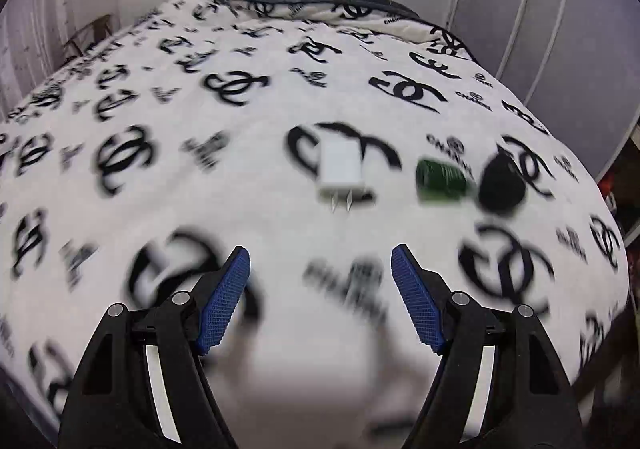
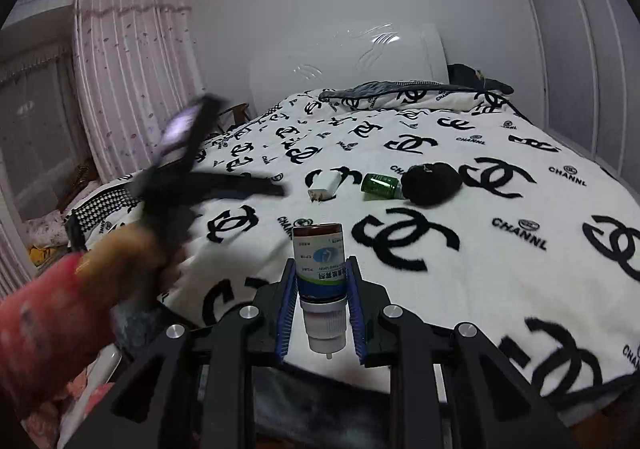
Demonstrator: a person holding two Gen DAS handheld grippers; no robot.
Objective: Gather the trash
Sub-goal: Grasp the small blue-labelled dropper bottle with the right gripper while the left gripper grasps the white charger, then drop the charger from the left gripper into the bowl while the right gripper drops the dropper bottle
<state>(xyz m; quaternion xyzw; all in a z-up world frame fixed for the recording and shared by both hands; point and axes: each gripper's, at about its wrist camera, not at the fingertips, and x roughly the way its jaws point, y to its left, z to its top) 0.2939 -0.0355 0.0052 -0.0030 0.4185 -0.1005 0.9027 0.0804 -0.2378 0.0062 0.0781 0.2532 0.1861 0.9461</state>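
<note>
The right tool (image 2: 320,291) is clenched on a small spray bottle (image 2: 320,281), blue pads on either side of the label, nozzle pointing back toward the camera and brown base outward (so that hand is occupied). The left tool (image 1: 320,261) hangs released over the bed (image 1: 160,209), jaws spread wide with nothing between them, and the picture is blurred.

What is left lies ahead in a row across the bedspread: a white charger plug (image 1: 342,169) at about twelve o'clock from the left tool, a green bottle (image 1: 440,181) at one o'clock, and a black bundle (image 1: 502,185) just beyond it, touching or nearly so. The green bottle lies on its side, long axis running three-to-nine, across the tool's line of approach.

My read: the free left tool is the one to go, reaching forward and slightly right, jaws straddling the bottle's short width.
</note>
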